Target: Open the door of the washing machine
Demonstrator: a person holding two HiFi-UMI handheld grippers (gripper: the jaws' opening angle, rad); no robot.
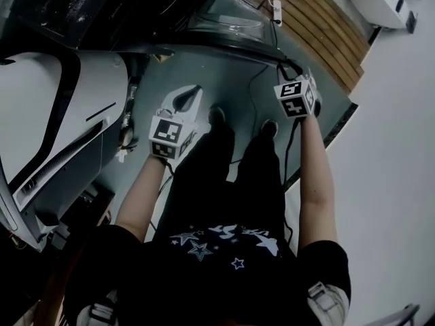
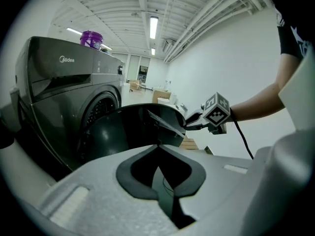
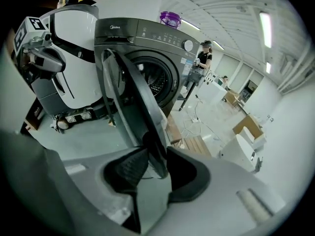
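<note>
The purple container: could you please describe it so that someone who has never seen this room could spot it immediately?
Look for the dark grey front-loading washing machine with its door swung open. On its flat top stands a small purple container. It is the only purple thing in view; everything around it is grey, white or black.

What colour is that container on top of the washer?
Purple. The container on the washer shows best in the right gripper view.

"Midea" on the washing machine (image 2: 64, 82) front panel
</note>
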